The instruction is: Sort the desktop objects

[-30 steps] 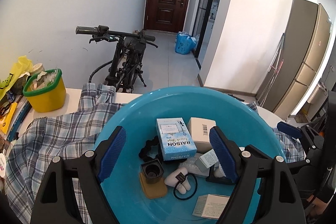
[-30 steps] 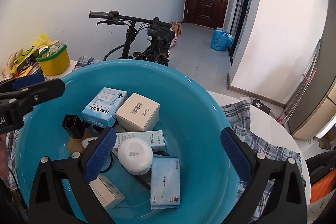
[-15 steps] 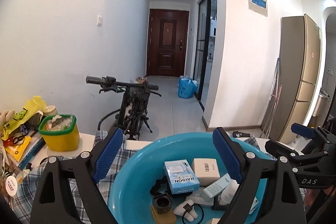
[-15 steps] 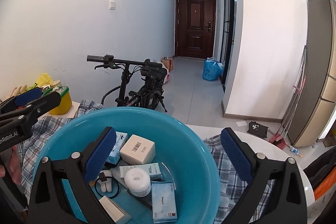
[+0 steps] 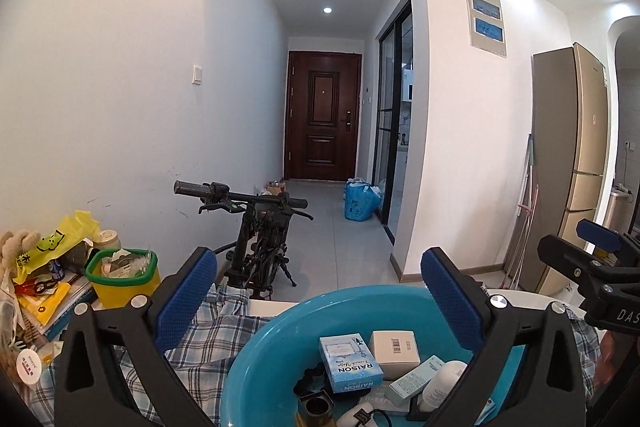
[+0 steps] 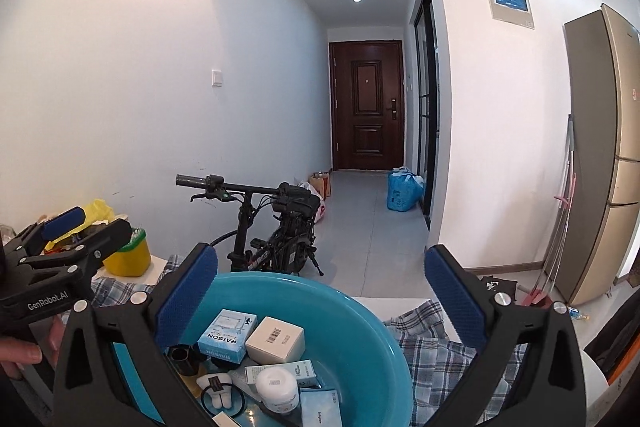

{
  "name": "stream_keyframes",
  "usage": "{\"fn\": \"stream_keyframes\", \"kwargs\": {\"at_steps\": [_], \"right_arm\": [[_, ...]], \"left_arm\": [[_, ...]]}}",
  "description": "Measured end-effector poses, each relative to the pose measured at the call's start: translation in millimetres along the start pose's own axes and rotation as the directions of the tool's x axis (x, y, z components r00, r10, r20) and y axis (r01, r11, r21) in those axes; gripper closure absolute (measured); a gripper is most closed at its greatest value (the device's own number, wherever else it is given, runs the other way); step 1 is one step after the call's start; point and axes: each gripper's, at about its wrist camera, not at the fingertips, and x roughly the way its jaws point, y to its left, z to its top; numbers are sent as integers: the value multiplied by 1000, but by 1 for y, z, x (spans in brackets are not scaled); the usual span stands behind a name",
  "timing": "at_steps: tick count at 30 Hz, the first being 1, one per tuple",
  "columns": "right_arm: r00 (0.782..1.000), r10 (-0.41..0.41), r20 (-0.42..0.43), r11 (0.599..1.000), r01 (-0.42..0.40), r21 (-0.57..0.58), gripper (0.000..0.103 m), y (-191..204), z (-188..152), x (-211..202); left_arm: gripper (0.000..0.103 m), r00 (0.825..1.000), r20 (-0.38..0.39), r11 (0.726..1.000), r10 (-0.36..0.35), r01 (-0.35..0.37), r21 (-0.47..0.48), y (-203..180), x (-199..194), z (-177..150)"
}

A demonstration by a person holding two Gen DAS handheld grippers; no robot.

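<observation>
Left claw (image 5: 318,281) stands wide, nothing between its pads; its jaws have just been opening further. Right claw (image 6: 320,277) is likewise wide and holds nothing. Both hang above the near rim of the basin (image 6: 360,319), pointing over it toward the hallway, and neither touches any item.

Work done, as judged from how things lie: the basin sits on a plaid cloth (image 5: 208,339) on the counter (image 6: 404,303) and already holds a collection of small goods. Noted inside: a blue carton (image 6: 227,334), a white box (image 6: 275,339) just beside it, a white jar (image 6: 277,387), a teal packet (image 6: 322,407), a black cup (image 5: 316,405) and a small white item with a black loop (image 6: 218,389). They lie loosely heaped, touching one another, not arranged.

Work left: the counter's left end is crowded. A yellow bin (image 5: 122,277) with a green rim stands there, with a yellow bag (image 5: 52,247), stacked books (image 5: 60,307) and a white tub (image 5: 29,367) near the left edge. Whether these belong to the sort cannot be told. On balance, sorting appears well advanced but not finished.
</observation>
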Motion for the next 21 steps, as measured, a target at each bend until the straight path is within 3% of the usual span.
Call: {"fn": "stream_keyframes", "kwargs": {"at_steps": [8, 17, 21], "right_arm": [[998, 8, -63, 1000, -6, 27, 0, -6, -5, 12], [998, 12, -62, 1000, -11, 24, 0, -6, -6, 10], [998, 12, -61, 1000, -10, 26, 0, -7, -6, 9]], "left_arm": [[0, 1000, -9, 999, -17, 17, 29, -9, 1, -1], [0, 1000, -19, 1000, -25, 25, -4, -8, 2, -3], [0, 999, -27, 1000, -20, 21, 23, -13, 2, -5]]}}
